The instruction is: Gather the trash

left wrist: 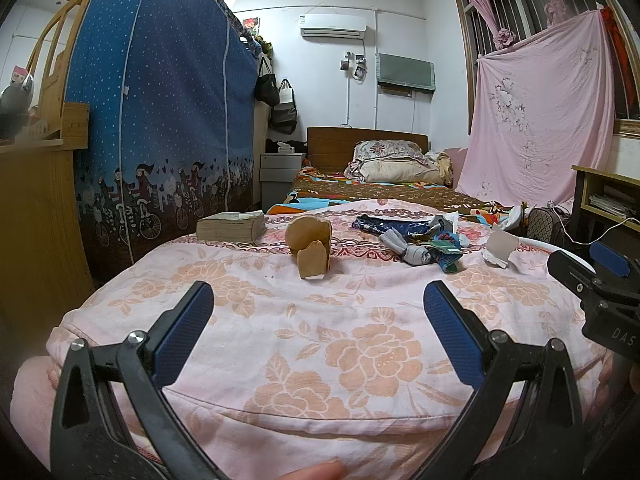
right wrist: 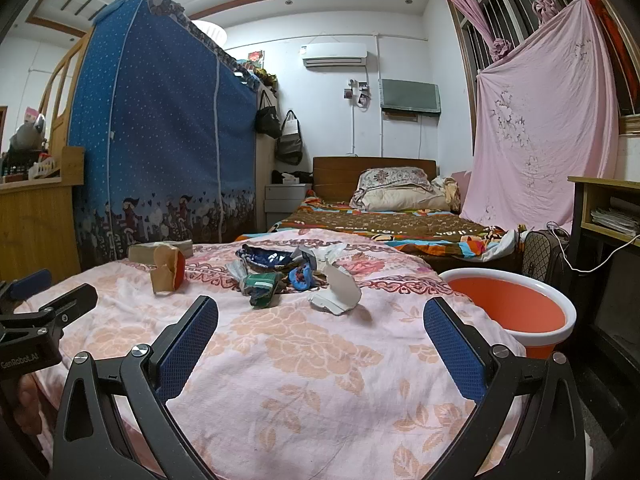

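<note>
While spread wide and holding nothing, left gripper [left wrist: 318, 316] and right gripper [right wrist: 320, 330] low in frame over pink floral quilt [right wrist: 304, 360]. At mid-frame: brown paper scrap [left wrist: 309, 246], crumpled wrappers [right wrist: 276, 270], torn white paper [right wrist: 338, 292]. At right edge, beside quilt: orange bucket [right wrist: 516, 308].

The right tool [right wrist: 320, 344] hangs wide open over the pink floral bedspread [right wrist: 304, 360]. At twelve o'clock lies crumpled white paper [right wrist: 338, 294], with mixed wrappers [right wrist: 276, 270] at eleven. An orange bucket [right wrist: 516, 312] stands at two o'clock.
</note>
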